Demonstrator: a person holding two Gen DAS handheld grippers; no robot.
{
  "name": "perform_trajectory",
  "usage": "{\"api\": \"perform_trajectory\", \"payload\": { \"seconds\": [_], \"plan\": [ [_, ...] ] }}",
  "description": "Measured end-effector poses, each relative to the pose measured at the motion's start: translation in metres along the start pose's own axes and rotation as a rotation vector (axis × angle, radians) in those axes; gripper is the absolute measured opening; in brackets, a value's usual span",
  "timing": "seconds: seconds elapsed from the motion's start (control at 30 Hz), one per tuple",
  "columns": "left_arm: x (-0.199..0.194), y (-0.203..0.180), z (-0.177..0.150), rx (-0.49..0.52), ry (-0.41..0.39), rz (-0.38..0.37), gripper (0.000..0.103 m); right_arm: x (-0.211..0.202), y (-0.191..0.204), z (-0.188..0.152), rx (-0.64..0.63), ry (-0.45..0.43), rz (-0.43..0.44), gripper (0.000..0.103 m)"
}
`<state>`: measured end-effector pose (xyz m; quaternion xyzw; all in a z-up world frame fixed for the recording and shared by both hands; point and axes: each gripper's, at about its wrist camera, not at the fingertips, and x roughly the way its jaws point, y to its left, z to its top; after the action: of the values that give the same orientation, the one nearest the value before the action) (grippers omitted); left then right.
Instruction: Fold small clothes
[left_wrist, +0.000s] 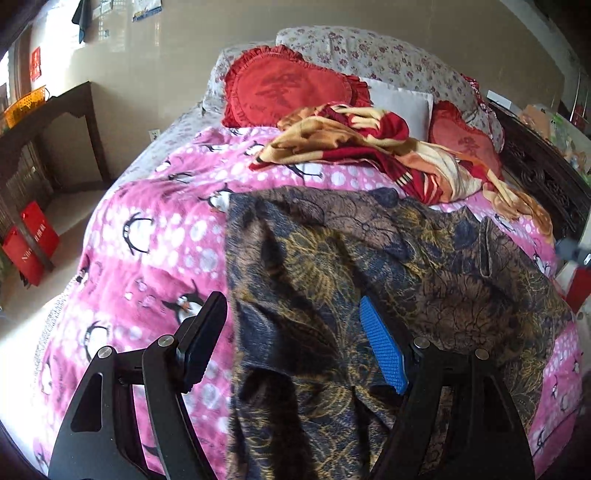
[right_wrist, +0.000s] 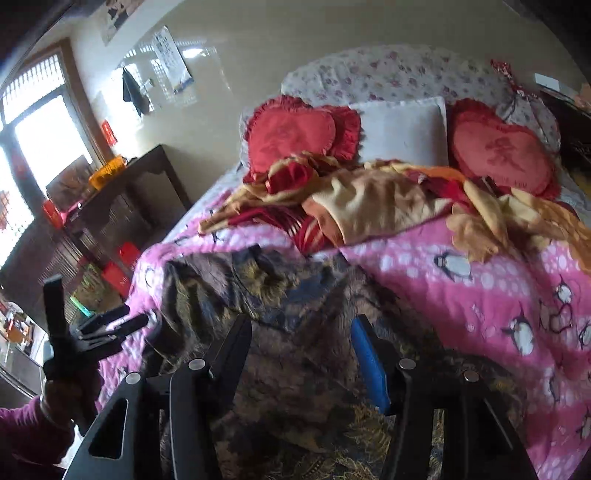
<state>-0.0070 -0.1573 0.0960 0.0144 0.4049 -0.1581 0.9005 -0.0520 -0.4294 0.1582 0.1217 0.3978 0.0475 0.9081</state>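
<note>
Dark brown-and-gold patterned garment (left_wrist: 369, 266) spread rumpled across the near end of the bed, on top of the pink penguin blanket (left_wrist: 147, 236). Left gripper (left_wrist: 295, 343) hanging over its left edge, jaws wide apart and gripping nothing. Right gripper (right_wrist: 301, 354) above the same cloth, jaws about halfway apart, nothing pinched between them. Red heart cushions (right_wrist: 291, 136) and a crumpled red-and-yellow blanket (right_wrist: 369, 206) at the far end

Matt patterned cloth garment (left_wrist: 369, 258) lying on fleecy pink blanket (left_wrist: 155, 236), ribbed blue pad (left_wrist: 382, 350) showing, glossy wall (left_wrist: 177, 62) gleaming
</note>
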Motion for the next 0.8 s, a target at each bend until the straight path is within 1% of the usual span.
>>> {"api": "perform_trajectory", "payload": {
  "seconds": [0.07, 0.1, 0.17, 0.27, 0.3, 0.33, 0.37, 0.4, 0.43, 0.47, 0.53, 0.57, 0.63, 0.67, 0.7, 0.77, 0.8],
  "plan": [
    [0.002, -0.008, -0.002, 0.016, 0.008, -0.007, 0.075, 0.021, 0.004, -0.013, -0.034, 0.029, -0.015, 0.054],
    [0.002, -0.011, -0.002, 0.026, 0.01, -0.009, 0.075, 0.031, 0.01, -0.02, -0.075, 0.044, -0.032, 0.054],
    [0.0, -0.016, -0.003, 0.049, 0.009, -0.012, 0.075, 0.055, 0.024, -0.032, -0.195, 0.062, -0.1, 0.054],
    [-0.001, -0.019, -0.001, 0.067, 0.009, -0.004, 0.075, 0.079, 0.032, -0.037, -0.302, 0.064, -0.191, 0.053],
    [-0.001, -0.018, -0.001, 0.066, 0.012, -0.004, 0.075, 0.087, 0.029, -0.037, -0.317, 0.068, -0.225, 0.041],
    [-0.001, -0.017, 0.0, 0.063, 0.013, -0.005, 0.075, 0.093, 0.021, -0.035, -0.291, 0.08, -0.226, 0.031],
    [-0.002, -0.015, 0.0, 0.06, 0.01, -0.004, 0.075, 0.09, 0.013, -0.03, -0.243, 0.07, -0.206, 0.012],
    [-0.003, -0.012, 0.001, 0.057, 0.004, -0.001, 0.075, 0.079, 0.0, -0.023, -0.152, 0.039, -0.143, 0.003],
    [-0.004, -0.009, 0.002, 0.053, -0.001, 0.003, 0.075, 0.062, -0.011, -0.015, -0.068, -0.004, -0.078, 0.003],
    [-0.004, -0.006, 0.002, 0.047, -0.005, 0.008, 0.075, 0.041, -0.02, -0.007, -0.015, -0.046, -0.012, 0.003],
    [-0.004, 0.0, 0.005, 0.024, -0.005, 0.009, 0.075, 0.008, -0.025, 0.004, 0.004, -0.083, 0.064, 0.003],
    [-0.005, 0.003, 0.006, 0.013, -0.007, 0.003, 0.075, -0.011, -0.026, 0.01, 0.011, -0.093, 0.134, 0.003],
    [-0.01, 0.007, 0.009, -0.003, -0.022, -0.013, 0.075, -0.05, -0.017, 0.017, -0.017, -0.083, 0.342, 0.003],
    [-0.012, 0.009, 0.01, -0.009, -0.032, -0.023, 0.075, -0.065, -0.01, 0.018, -0.045, -0.073, 0.415, 0.003],
    [-0.015, 0.011, 0.011, -0.015, -0.041, -0.038, 0.075, -0.082, 0.003, 0.02, -0.094, -0.047, 0.514, 0.003],
    [-0.02, 0.016, 0.012, -0.031, -0.049, -0.07, 0.075, -0.095, 0.025, 0.02, -0.183, -0.005, 0.622, 0.003],
    [-0.022, 0.019, 0.011, -0.036, -0.051, -0.077, 0.075, -0.096, 0.04, 0.021, -0.248, 0.041, 0.697, 0.003]
  ]
}}
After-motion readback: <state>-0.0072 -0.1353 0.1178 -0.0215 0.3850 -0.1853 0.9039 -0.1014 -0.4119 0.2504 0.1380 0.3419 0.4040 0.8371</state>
